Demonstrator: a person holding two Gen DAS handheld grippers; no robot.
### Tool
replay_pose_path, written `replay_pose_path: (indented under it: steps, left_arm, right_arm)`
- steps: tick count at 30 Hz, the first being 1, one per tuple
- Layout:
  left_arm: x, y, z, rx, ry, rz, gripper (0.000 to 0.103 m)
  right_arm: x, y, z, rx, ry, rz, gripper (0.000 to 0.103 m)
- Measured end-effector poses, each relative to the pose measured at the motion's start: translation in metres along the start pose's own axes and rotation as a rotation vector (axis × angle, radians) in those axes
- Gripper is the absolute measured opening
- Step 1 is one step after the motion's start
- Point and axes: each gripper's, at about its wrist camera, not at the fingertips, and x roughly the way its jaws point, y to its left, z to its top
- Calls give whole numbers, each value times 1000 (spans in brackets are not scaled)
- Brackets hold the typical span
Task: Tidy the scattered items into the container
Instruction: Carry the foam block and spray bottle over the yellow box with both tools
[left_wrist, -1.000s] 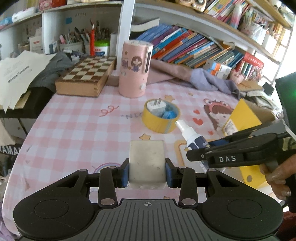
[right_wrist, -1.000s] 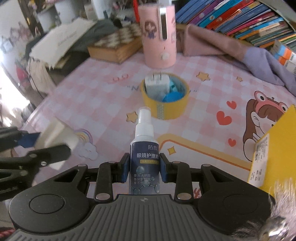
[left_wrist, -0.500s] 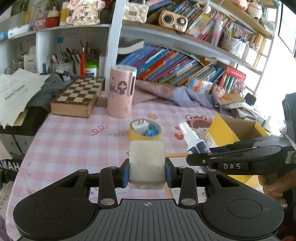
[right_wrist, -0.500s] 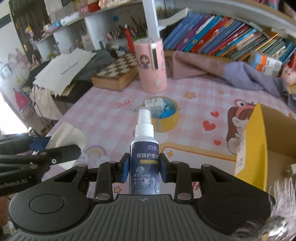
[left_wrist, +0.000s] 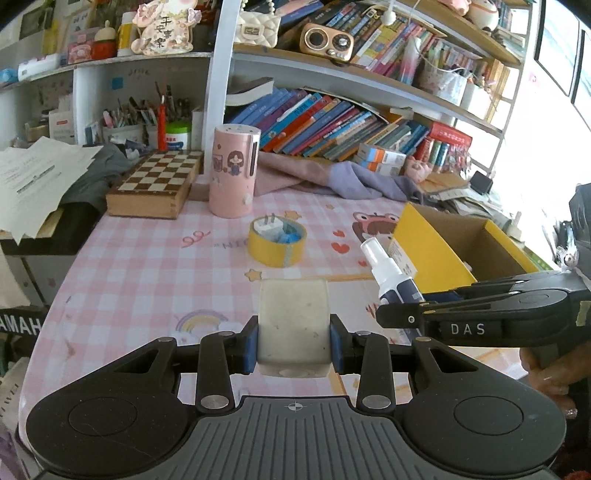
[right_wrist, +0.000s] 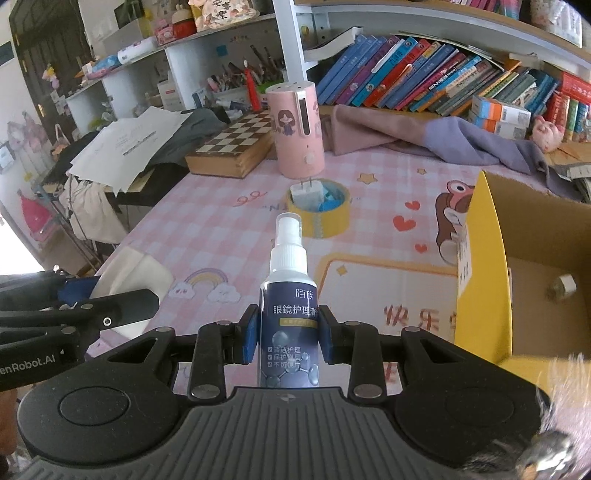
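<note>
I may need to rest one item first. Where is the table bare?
Bare checked cloth lies left of the tape roll, in front of the chessboard. The back edge is crowded: pink canister, draped cloth. The yellow box fills the right.

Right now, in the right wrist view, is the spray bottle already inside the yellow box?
No: the spray bottle is clamped upright in the right hand-held gripper above the tablecloth, left of the yellow box.

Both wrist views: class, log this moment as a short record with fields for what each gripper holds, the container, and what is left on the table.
left gripper: shut on white block
right gripper: shut on spray bottle
container: yellow box, open, a small item inside
left on table: tape roll with a plug inside its ring
</note>
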Motion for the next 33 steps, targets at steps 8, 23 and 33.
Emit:
replay_pose_path:
  steps: [8,23,33]
  left_arm:
    - [-26,-5,-31,5,38,-10,35]
    - [-50,-28,-63,78,82,-100,35]
    - [-43,-54,-69,135,105,-193,35]
  right_arm:
    - [-25,18,-39,29,12,-7,30]
    - [-65,26,-105,118,34,-66,30]
    - [-89,12,-127,192,23,-147,30]
